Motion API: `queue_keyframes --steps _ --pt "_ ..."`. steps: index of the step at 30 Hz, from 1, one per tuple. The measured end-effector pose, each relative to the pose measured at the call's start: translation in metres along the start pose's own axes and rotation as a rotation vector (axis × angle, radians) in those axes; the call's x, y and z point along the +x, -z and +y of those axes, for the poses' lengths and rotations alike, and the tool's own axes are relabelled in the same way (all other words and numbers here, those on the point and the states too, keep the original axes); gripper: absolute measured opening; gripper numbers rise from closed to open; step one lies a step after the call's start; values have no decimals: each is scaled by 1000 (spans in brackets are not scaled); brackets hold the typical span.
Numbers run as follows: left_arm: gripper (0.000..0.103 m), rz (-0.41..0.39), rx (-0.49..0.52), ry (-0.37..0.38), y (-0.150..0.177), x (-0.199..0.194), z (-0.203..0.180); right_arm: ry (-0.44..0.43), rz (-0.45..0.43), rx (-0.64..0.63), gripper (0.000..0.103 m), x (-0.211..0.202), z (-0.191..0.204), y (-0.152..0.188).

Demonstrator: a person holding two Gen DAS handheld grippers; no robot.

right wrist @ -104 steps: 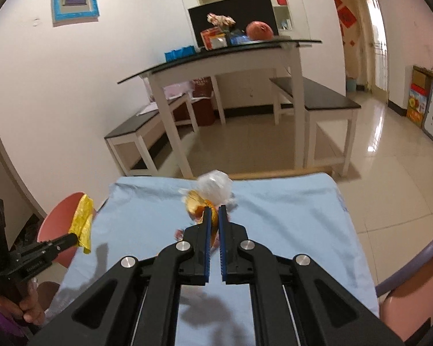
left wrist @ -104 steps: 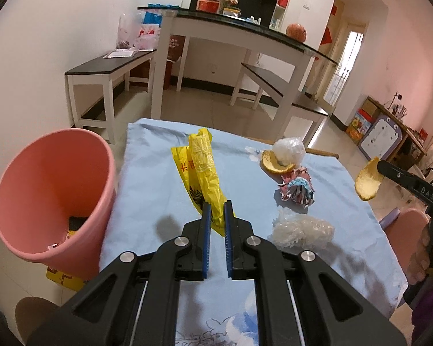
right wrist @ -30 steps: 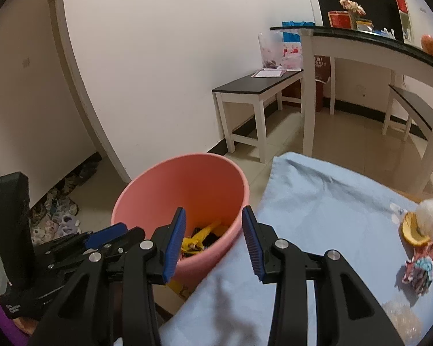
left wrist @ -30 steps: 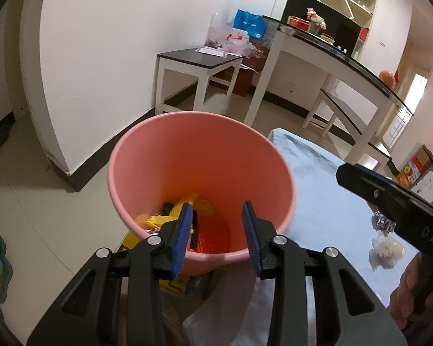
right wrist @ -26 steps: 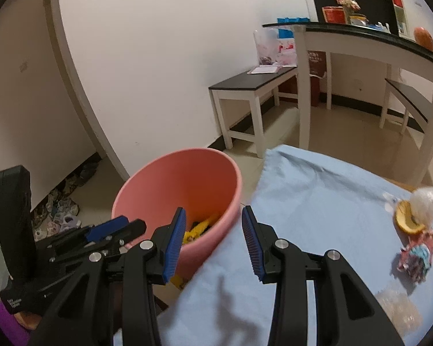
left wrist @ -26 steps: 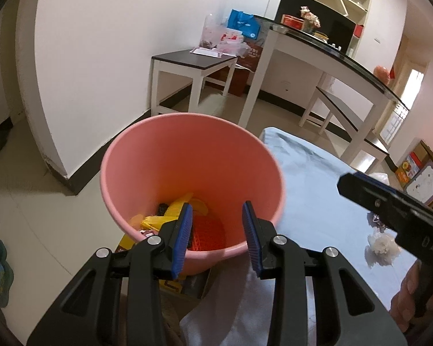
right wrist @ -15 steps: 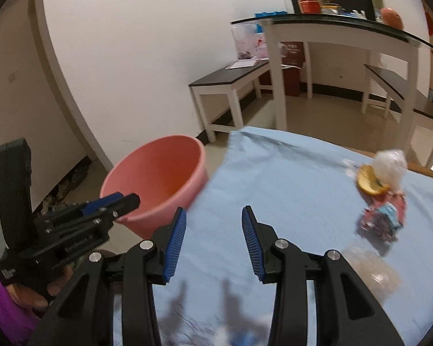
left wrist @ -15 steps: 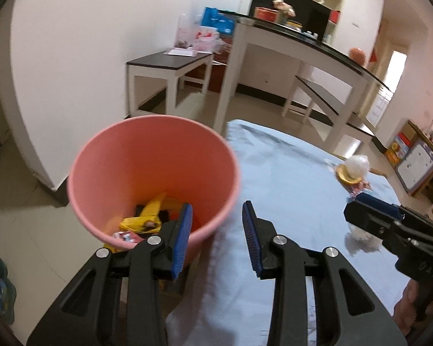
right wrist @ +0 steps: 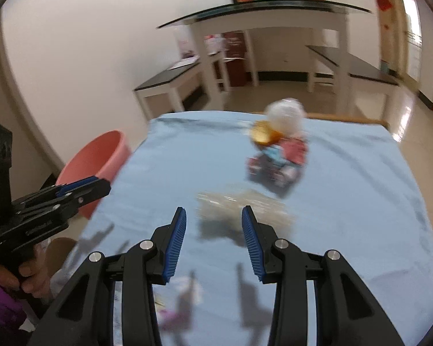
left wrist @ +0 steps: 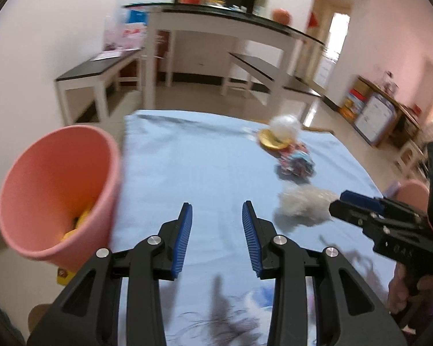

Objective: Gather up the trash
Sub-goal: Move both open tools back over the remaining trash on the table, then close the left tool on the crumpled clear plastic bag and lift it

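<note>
The left gripper hangs over the near part of a table covered with a light blue cloth, its blue-padded jaws spread apart with nothing between them. To its left, just off the table's edge, stands a pink bin with some yellow scraps lying at the bottom.

The right gripper also points down at the cloth, jaws spread and empty. Just ahead of its fingertips lies a crumpled clear plastic wrapper on the cloth; in the left wrist view the same wrapper sits right at the tip of the right gripper, though motion blur makes it hard to tell whether they touch.

Farther along the table is a crumpled colourful wrapper, red, blue and white. Just behind it, and apparently touching it, lie an orange-yellow peel and a whitish ball of plastic. The three form a small cluster near the far edge, well apart from the bin.

A hand with a purple sleeve grips the handle of the left gripper at the lower left of the right wrist view.
</note>
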State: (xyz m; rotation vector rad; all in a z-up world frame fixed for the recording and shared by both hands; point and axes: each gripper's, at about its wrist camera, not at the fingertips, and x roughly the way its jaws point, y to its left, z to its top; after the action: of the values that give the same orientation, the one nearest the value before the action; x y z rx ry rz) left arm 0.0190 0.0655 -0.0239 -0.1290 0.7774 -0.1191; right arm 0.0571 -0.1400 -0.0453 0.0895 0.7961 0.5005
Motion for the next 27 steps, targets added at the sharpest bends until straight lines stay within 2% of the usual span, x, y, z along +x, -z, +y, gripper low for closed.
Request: queue_keyframes --steps 7,13,22,27 --pt "36 68 102 96 -4 29 -38 63 -11 92 40 -8 -44 6" --pt "36 116 142 154 -11 48 -57 77 -22 122 40 -11 -60 5" --pt "36 142 192 172 -21 75 -71 82 -23 142 40 -9 -67 5" --pt "36 159 209 210 -26 92 -73 87 -17 157 40 -7 -73 6"
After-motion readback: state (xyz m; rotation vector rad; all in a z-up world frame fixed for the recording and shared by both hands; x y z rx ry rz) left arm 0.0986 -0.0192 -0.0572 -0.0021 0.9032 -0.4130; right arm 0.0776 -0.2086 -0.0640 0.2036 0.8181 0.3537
